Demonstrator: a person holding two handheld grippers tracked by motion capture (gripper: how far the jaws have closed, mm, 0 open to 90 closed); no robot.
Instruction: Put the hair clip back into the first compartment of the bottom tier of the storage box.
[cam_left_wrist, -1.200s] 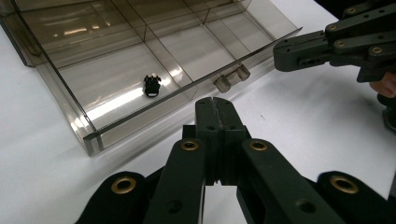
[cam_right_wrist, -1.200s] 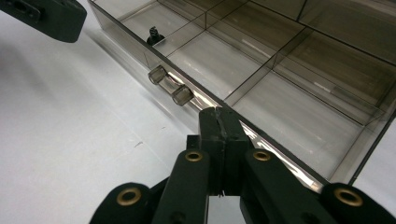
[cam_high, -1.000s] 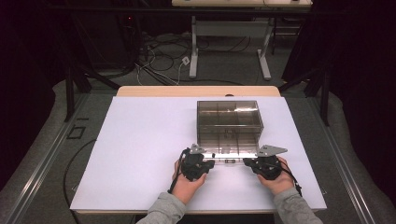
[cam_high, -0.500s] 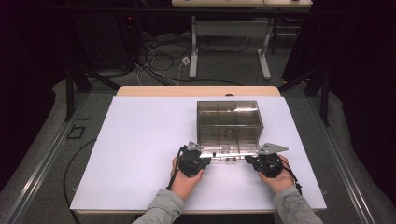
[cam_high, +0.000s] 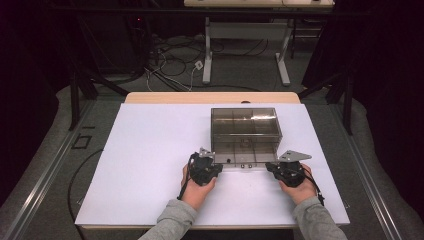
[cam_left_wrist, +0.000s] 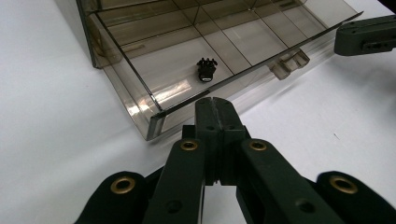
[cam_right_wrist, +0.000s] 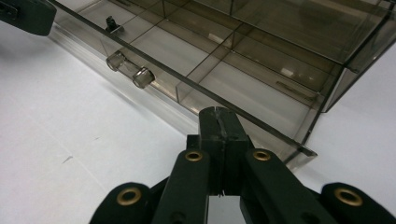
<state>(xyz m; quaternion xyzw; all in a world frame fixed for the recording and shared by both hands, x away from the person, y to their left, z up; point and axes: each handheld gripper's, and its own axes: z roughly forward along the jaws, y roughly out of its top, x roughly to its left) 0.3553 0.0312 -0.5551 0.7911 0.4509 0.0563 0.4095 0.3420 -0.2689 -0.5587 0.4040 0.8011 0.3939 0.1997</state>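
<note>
A smoky clear plastic box (cam_high: 245, 122) stands on the white table cover, its divided drawer (cam_high: 243, 159) pulled out toward me. A small black part (cam_left_wrist: 207, 70) lies in a front compartment of the drawer. My left gripper (cam_high: 212, 167) is shut and empty, its tip (cam_left_wrist: 214, 105) close against the drawer's front wall near its left corner. My right gripper (cam_high: 272, 167) is also shut and empty, its tip (cam_right_wrist: 219, 116) at the front wall near the right corner. The clear drawer handle (cam_right_wrist: 130, 69) sits between the two grippers.
The white cover (cam_high: 150, 150) spreads wide to the left of the box and in a narrower strip to its right. The table's wooden far edge (cam_high: 210, 97) lies behind the box. Cables and desk legs stand on the floor beyond.
Both hands have shifted only slightly along the drawer front. The drawer and box look the same as before.
</note>
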